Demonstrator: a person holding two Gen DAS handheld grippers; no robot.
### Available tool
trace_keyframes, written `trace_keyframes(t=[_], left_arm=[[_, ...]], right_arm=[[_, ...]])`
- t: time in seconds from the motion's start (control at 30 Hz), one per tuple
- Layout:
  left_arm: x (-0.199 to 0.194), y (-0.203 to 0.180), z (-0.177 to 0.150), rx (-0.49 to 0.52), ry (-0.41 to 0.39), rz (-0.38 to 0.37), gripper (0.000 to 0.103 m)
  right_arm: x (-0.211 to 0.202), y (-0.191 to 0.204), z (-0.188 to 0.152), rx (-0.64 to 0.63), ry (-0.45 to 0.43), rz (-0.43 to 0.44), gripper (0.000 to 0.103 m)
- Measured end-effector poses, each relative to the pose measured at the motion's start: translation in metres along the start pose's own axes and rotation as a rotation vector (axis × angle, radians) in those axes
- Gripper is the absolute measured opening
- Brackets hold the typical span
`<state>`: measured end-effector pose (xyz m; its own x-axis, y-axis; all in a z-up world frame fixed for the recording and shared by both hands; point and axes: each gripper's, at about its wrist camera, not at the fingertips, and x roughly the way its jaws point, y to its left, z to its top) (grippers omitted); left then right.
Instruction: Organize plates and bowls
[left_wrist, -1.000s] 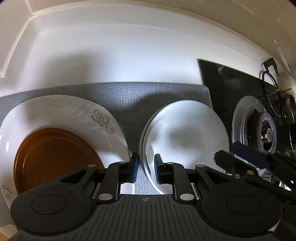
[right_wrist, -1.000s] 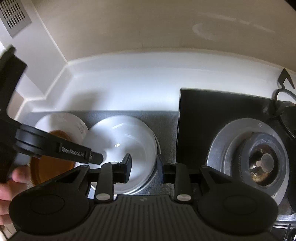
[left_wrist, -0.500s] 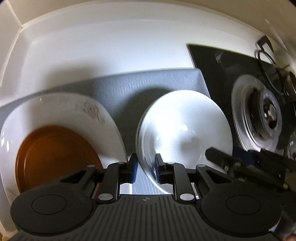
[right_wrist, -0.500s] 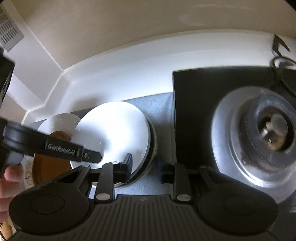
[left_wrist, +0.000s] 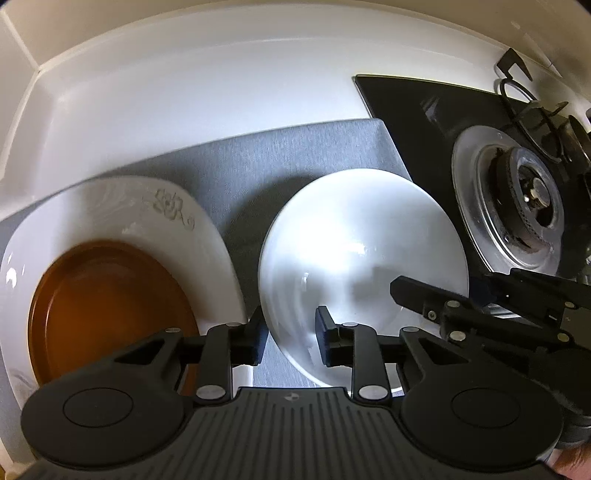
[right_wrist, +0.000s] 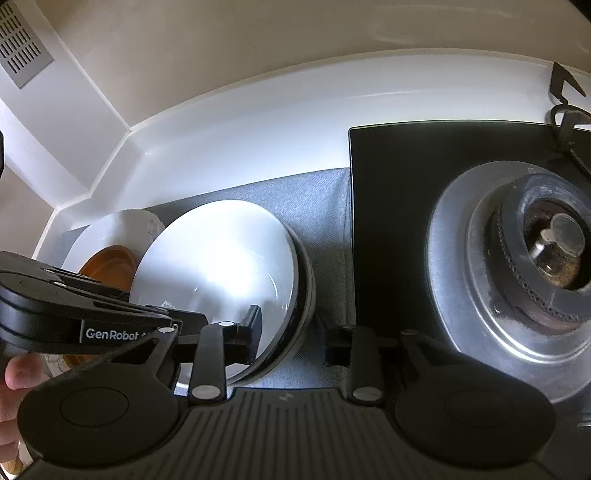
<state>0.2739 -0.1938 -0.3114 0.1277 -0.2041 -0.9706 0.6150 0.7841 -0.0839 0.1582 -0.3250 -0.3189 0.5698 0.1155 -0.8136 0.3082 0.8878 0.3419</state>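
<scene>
The white bowl (left_wrist: 364, 258) sits on a grey mat (left_wrist: 295, 147) on the white counter (left_wrist: 184, 85), and both pairs of jaws straddle its rim from opposite sides. In the left wrist view the left gripper (left_wrist: 289, 341) has its jaws spread, one finger outside the bowl's near-left edge and the other inside over the bowl's floor; whether the pads touch the rim cannot be told. In the right wrist view the right gripper (right_wrist: 293, 338) is spread as well, its left finger inside the bowl (right_wrist: 214, 266) and its right finger outside over the mat (right_wrist: 325, 229). There a dark band shows under the bowl's right rim, as of another dish nested beneath it.

Just left of the left jaws a brown plate (left_wrist: 107, 314) lies on a larger white plate (left_wrist: 129, 206) with a grey flower motif on its rim; this plate's edge nearly meets the bowl. The right gripper's body enters the left view from the right, over the bowl's edge.

In the right view the left gripper's side carries white lettering reading "GenRobot" (right_wrist: 110, 334), with the rest cut off. A hand (right_wrist: 14, 373) shows at the left edge.

Right of both jaws a black glass hob (right_wrist: 399, 206) holds a gas burner (right_wrist: 546, 251) in a silver ring; its left edge meets the mat.
</scene>
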Motion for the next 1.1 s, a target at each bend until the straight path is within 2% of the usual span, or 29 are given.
trace_keyframes(t=[0.3,0.43,0.6,0.77,1.1], left_arm=[[-0.045,-0.001,-0.015,0.003,-0.070,-0.010,0.029],[-0.067,0.015,-0.020,-0.048,-0.089,-0.035,0.029],[-0.094,0.046,-0.035,-0.123,-0.127,-0.004,0.029],[-0.120,0.093,-0.067,-0.221,-0.135,0.029,0.029],[-0.169,0.184,-0.156,-0.418,-0.120,0.136,0.029]], right_arm=[[-0.043,0.022,-0.004,0.012,-0.066,-0.017,0.031],[-0.058,0.041,0.004,-0.003,-0.093,0.001,0.031],[-0.062,0.078,0.011,-0.054,-0.090,0.051,0.031],[-0.057,0.127,0.008,-0.131,-0.056,0.121,0.032],[-0.038,0.248,-0.020,-0.316,0.062,0.267,0.032]])
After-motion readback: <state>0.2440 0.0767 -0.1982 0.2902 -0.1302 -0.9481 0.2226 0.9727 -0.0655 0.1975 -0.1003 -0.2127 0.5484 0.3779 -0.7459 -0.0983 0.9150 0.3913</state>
